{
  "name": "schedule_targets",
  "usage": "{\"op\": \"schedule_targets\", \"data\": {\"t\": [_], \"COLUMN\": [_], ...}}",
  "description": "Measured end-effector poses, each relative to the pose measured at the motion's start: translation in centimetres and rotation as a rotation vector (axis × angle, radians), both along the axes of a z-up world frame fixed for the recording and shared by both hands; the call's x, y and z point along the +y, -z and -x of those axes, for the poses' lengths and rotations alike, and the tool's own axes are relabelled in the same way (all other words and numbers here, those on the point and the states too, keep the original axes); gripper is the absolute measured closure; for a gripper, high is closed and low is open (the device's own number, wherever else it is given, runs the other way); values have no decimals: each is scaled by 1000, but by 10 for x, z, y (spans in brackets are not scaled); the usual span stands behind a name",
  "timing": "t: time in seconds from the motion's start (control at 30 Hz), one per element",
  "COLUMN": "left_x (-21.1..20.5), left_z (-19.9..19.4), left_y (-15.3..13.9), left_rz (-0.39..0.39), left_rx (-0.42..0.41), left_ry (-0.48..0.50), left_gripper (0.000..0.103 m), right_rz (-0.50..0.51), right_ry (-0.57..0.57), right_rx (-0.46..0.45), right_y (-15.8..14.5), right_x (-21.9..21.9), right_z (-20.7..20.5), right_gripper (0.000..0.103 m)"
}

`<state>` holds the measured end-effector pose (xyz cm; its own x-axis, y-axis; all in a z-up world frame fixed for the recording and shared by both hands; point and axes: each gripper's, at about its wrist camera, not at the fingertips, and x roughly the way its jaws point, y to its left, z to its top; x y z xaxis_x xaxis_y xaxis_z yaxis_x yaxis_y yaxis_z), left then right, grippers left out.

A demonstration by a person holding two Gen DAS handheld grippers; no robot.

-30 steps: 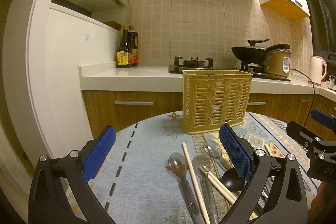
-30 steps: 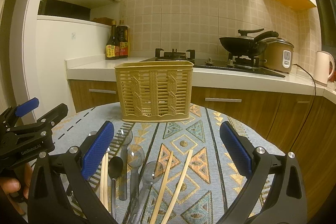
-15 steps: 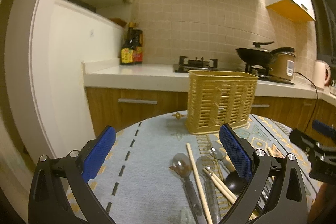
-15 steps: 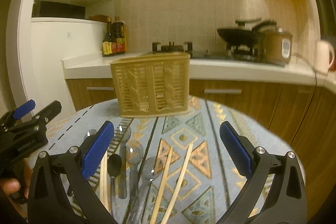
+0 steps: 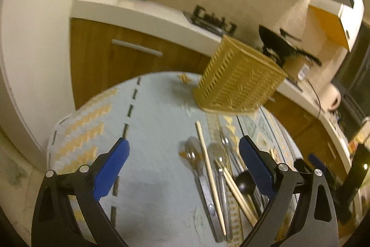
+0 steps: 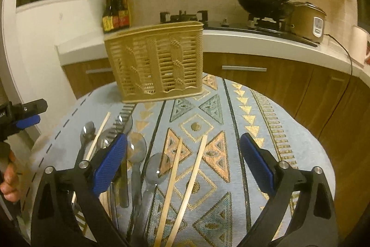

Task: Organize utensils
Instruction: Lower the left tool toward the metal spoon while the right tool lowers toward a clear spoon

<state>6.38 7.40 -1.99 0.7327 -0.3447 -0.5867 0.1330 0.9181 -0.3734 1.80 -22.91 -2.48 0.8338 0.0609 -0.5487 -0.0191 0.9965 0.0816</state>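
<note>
While the slatted basket (image 6: pixel 155 61) looks empty, spoons (image 6: pixel 136 149) and chopsticks (image 6: pixel 192 179) all lie on the table (image 6: pixel 266 122). Both the left gripper (image 5: pixel 183 168) and right gripper (image 6: pixel 183 163) stand apart, holding nothing; the right's jaws have just been closing slightly.

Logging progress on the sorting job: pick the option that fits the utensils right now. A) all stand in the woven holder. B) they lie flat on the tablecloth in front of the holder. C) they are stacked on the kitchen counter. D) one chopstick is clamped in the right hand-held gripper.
B: the spoons and chopsticks lie on the tablecloth in front of the woven holder.
</note>
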Motion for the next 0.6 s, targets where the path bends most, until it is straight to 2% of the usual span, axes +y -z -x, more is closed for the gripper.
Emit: {"op": "schedule_targets", "data": {"t": [0.13,0.23,0.37,0.5,0.6], "left_x": [-20,-29,-34,-40,-47], "left_z": [-12,-24,-46,-65,-72], "left_y": [8,16,22,30,32], "left_rz": [-53,-55,-60,-48,-83], "left_rx": [74,143,230,306,320], "left_ry": [84,127,144,170,161], "left_gripper": [17,22,33,44,45], "right_rz": [13,-1,-38,-76,-73], "right_ry": [-40,-77,-153,-260,-326], "right_rx": [53,106,255,399,468], "right_y": [-4,-4,3,12,18], "right_x": [3,1,-2,3,15], "right_z": [-10,-21,-49,-75,-88], "right_gripper": [17,21,32,37,42]}}
